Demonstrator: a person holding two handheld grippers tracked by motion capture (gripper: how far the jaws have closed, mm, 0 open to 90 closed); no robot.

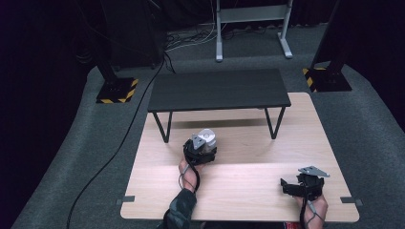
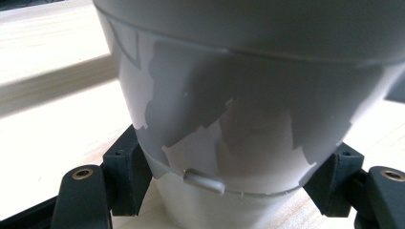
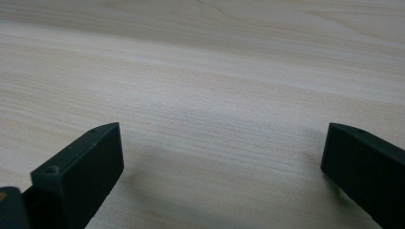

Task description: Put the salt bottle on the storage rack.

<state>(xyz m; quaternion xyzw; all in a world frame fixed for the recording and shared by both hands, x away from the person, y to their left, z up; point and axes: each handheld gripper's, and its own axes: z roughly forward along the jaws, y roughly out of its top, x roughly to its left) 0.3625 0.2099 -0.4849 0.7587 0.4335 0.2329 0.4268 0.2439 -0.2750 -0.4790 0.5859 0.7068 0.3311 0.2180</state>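
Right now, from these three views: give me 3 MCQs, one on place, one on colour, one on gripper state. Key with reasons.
1. Where does the black shelf stand?
A. on the far half of the wooden table
B. at the table's near edge
C. on the floor left of the table

2. What colour is the cup between the left gripper's jaws?
A. red
B. pale grey
C. green

3. How is the right gripper?
A. shut on the cup
B. shut on a cable
C. open, holding nothing

Key: 1 A, the high view shows its legs on the far part of the tabletop. 2 B, the left gripper view shows a pale grey wall. 3 C, its jaws stand wide apart over bare wood.
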